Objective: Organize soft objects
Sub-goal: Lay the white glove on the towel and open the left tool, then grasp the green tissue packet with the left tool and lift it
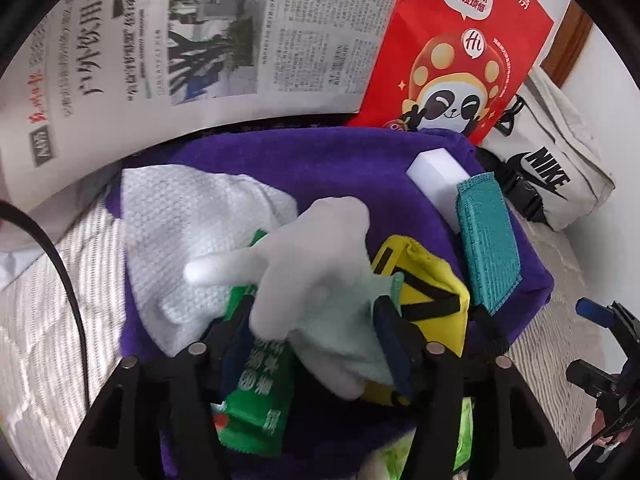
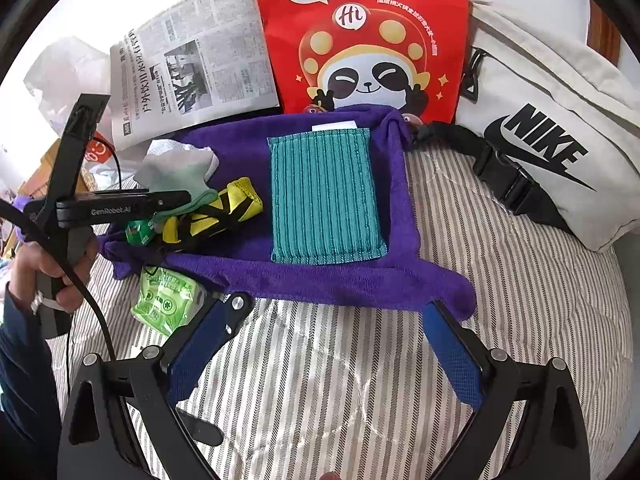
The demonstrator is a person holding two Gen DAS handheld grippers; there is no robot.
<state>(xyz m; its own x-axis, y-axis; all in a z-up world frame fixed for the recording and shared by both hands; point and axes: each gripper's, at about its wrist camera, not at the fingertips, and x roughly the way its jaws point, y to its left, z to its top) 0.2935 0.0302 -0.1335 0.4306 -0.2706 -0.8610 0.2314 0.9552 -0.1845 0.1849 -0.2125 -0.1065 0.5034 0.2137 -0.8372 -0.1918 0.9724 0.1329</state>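
Note:
A purple towel (image 2: 328, 276) lies spread on the striped bed, also in the left wrist view (image 1: 328, 160). On it lie a teal pad (image 2: 324, 196) (image 1: 486, 236), a white sponge block (image 1: 436, 176), a yellow pouch with black straps (image 2: 224, 212) (image 1: 424, 280), a white textured cloth (image 1: 192, 240) and a green packet (image 1: 252, 392). My left gripper (image 1: 316, 328) is shut on a pale grey-green glove (image 1: 316, 276) above the towel; it shows from the side in the right wrist view (image 2: 176, 200). My right gripper (image 2: 340, 320) is open and empty at the towel's near edge.
A red panda-print bag (image 2: 360, 40) and a newspaper (image 2: 192, 68) stand behind the towel. A white Nike waist bag (image 2: 552, 140) lies at the right. A light green packet (image 2: 168, 300) lies off the towel's near left corner on the striped bedding (image 2: 520, 300).

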